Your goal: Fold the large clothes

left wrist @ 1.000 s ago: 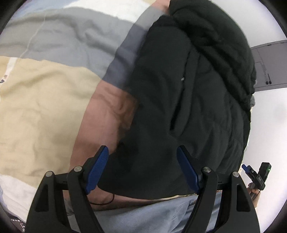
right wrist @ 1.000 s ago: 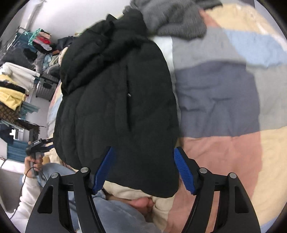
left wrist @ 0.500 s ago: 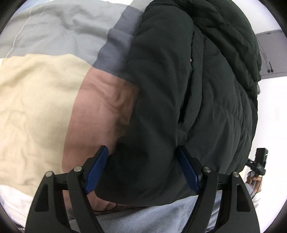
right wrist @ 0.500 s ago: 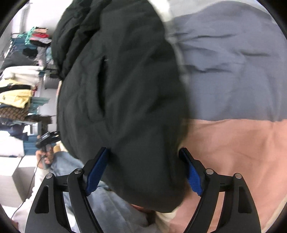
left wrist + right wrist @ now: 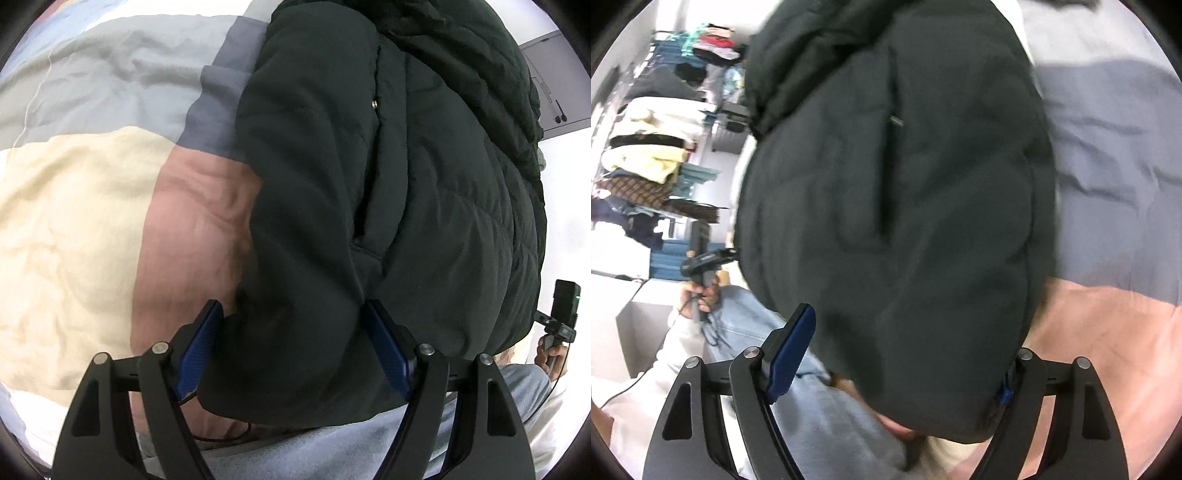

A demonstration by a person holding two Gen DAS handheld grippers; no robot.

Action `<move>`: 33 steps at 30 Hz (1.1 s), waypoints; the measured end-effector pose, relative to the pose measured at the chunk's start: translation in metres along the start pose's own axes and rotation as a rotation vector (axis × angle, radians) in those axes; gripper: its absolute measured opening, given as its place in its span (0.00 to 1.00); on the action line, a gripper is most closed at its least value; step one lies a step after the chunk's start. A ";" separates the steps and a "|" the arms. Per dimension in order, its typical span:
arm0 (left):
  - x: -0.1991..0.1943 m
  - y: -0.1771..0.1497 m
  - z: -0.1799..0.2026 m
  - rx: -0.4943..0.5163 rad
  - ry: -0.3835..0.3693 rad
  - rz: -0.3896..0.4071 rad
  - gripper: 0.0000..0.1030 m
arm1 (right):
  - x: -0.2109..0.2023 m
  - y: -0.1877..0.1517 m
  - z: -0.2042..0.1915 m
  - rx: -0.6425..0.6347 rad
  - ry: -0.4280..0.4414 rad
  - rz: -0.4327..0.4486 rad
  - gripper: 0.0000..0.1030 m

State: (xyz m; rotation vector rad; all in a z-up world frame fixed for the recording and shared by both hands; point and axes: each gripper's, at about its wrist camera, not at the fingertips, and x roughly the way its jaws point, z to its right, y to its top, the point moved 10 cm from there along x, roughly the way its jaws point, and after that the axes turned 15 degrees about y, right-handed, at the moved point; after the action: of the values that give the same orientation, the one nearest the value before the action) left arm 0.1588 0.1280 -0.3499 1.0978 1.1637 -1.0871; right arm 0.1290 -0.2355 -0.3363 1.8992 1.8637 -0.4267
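A black puffer jacket [image 5: 388, 206] lies on a patchwork duvet [image 5: 74, 229], its hem toward me. My left gripper [image 5: 293, 350] straddles the hem's left corner; the padding bulges between its blue pads [image 5: 199, 350] and the jaws stand wide. In the right wrist view the same jacket [image 5: 905, 203] fills the frame. My right gripper [image 5: 897, 369] stands wide over the hem's other corner, its left pad [image 5: 790, 354] clear of the cloth. The jacket hides its right pad. Neither pair of pads visibly pinches the fabric.
A person's jeans [image 5: 332, 454] sit just under the hem at the bed's edge. A hand holding the other gripper's handle [image 5: 701, 266] shows at the left. A rack of hanging clothes [image 5: 646, 155] stands behind it. A pink duvet patch [image 5: 1108, 350] lies to the right.
Both cameras have come closer and lower over the jacket's hem. The right jaws have widened, and the hem now lies between them and covers the right pad.
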 end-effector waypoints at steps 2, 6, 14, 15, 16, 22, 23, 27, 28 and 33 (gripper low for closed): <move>-0.003 0.000 -0.008 0.002 0.002 -0.002 0.76 | 0.002 -0.004 0.011 0.028 -0.010 -0.024 0.78; 0.001 0.000 -0.001 0.008 0.007 -0.006 0.76 | 0.004 -0.005 0.011 0.021 0.006 -0.055 0.78; -0.002 0.002 0.007 0.015 -0.075 -0.008 0.72 | 0.003 0.002 -0.051 -0.163 0.116 -0.062 0.76; -0.003 0.003 0.008 0.019 -0.093 -0.005 0.70 | 0.003 0.001 -0.051 -0.167 0.114 -0.067 0.76; -0.004 0.002 0.010 0.023 -0.108 -0.004 0.68 | 0.006 -0.001 -0.048 -0.165 0.108 -0.073 0.75; 0.003 0.005 0.013 0.016 -0.115 -0.027 0.68 | 0.022 -0.010 -0.004 -0.065 0.038 -0.124 0.71; 0.004 0.007 0.015 0.016 -0.114 -0.029 0.68 | 0.023 -0.010 -0.003 -0.064 0.039 -0.126 0.70; 0.002 0.009 0.022 0.020 -0.144 -0.030 0.61 | 0.019 -0.008 -0.015 -0.108 0.028 -0.129 0.47; 0.001 0.008 0.024 0.020 -0.174 -0.031 0.54 | 0.018 -0.007 -0.022 -0.125 0.026 -0.127 0.36; -0.023 0.013 0.036 -0.011 -0.329 0.017 0.22 | 0.002 0.006 -0.075 -0.270 -0.012 -0.057 0.13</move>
State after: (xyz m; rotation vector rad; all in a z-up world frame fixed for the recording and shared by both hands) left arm 0.1743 0.0951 -0.3233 0.8786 0.8969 -1.1953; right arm 0.1287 -0.1954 -0.2722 1.6648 1.8657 -0.1918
